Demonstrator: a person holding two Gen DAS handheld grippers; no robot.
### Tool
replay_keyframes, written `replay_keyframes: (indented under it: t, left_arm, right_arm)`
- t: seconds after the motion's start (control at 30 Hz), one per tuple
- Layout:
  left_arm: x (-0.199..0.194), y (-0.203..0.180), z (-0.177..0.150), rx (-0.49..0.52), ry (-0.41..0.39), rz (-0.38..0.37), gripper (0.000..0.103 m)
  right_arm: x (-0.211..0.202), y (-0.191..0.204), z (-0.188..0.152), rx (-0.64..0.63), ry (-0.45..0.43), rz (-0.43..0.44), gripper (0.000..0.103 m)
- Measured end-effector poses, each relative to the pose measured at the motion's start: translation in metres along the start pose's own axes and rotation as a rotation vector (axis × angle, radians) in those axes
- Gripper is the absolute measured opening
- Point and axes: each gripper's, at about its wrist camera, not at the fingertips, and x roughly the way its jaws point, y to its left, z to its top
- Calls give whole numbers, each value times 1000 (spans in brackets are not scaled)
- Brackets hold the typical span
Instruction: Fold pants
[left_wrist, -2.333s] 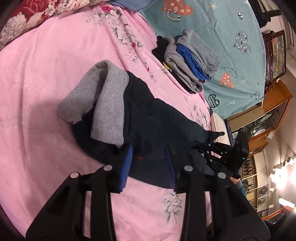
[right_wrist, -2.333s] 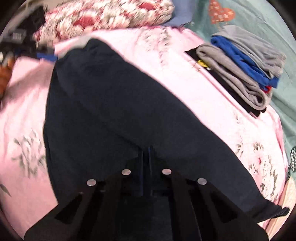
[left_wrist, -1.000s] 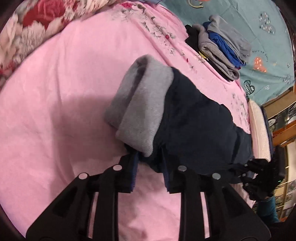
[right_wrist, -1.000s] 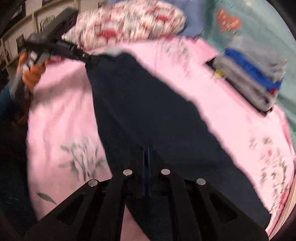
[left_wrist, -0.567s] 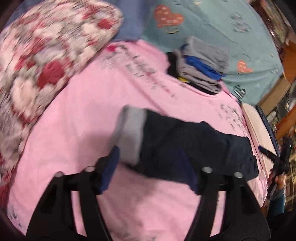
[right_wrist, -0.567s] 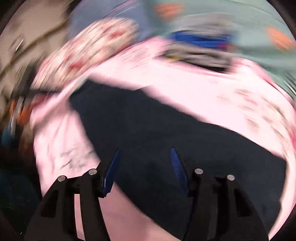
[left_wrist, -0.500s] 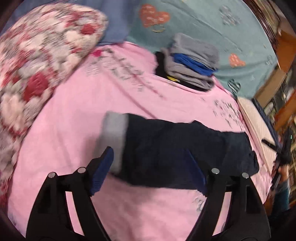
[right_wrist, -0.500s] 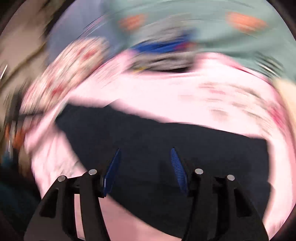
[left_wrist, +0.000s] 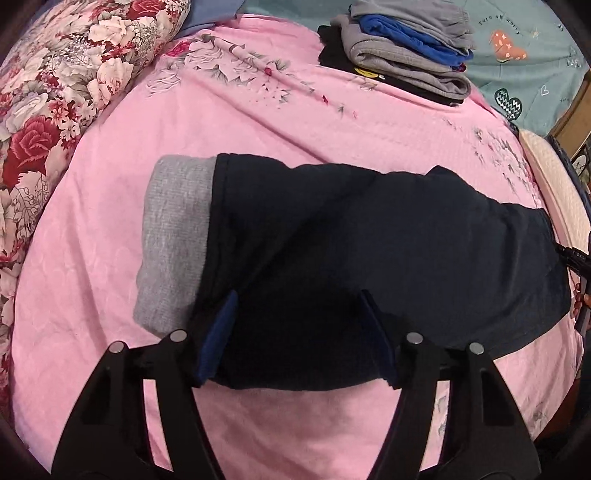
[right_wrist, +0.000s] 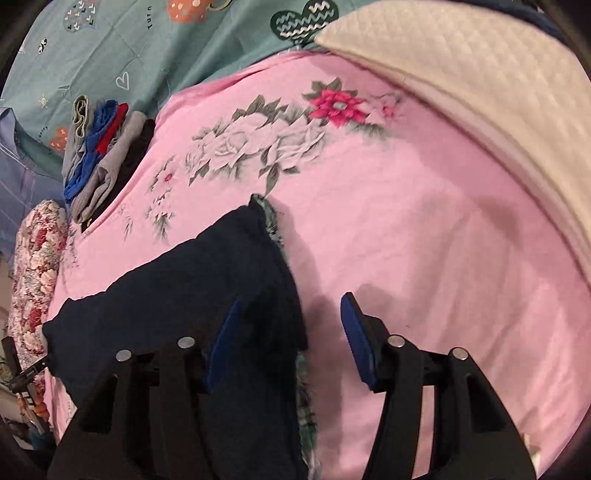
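The dark navy pants lie folded lengthwise across the pink floral bedspread, with a grey turned-out waistband at their left end. My left gripper is open and empty, its blue pads over the pants' near edge. In the right wrist view the pants' other end shows, with a plaid lining at its edge. My right gripper is open and empty, its left pad over the pants' edge and its right pad over bare bedspread.
A stack of folded grey, blue and black clothes sits at the far side of the bed, also in the right wrist view. A floral pillow lies at the left. A teal sheet and a cream quilted pad border the bedspread.
Both grippers let go of the pants and opened. The pants now lie flat across the bed. The right gripper swung round to the pants' far end.
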Motion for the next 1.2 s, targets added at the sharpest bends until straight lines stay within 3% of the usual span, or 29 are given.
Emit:
replay_keyframes:
  t: [0.03,0.17,0.23,0.43,0.53,0.63,0.73,0.9,1.0,1.2]
  left_arm:
    - [1,-2,1,1,7,7,67]
    - [2,-2,5,-7,20,15,67]
    - [3,-1,6,-5,29,21,66]
    - [-5,15,16,9,73,26,38]
    - [-11,27,23,11,75,33,32]
    - [-10,30,24,26,83,6,32]
    - [-6,28,21,47,78,7,32]
    - [-5,33,23,28,88,-21,32]
    - [-7,33,24,34,96,-18,32]
    - [-6,34,24,35,99,-17,32]
  right_arm:
    - [8,5,-1,-32,14,7,29]
    - [-1,12,6,-42,-29,-15,10]
    - [-18,16,14,-36,-57,12,9]
    - [-64,63,27,-81,-100,23,8]
    - [-87,75,25,-84,-126,33,8]
    - [-123,77,15,-58,-170,35,8]
    - [-135,58,-10,8,-157,4,8]
    - [-100,-4,-65,197,-63,-22,8]
    - [-78,-17,-82,236,-33,-33,8]
    - [-108,-12,-88,235,-91,18,8]
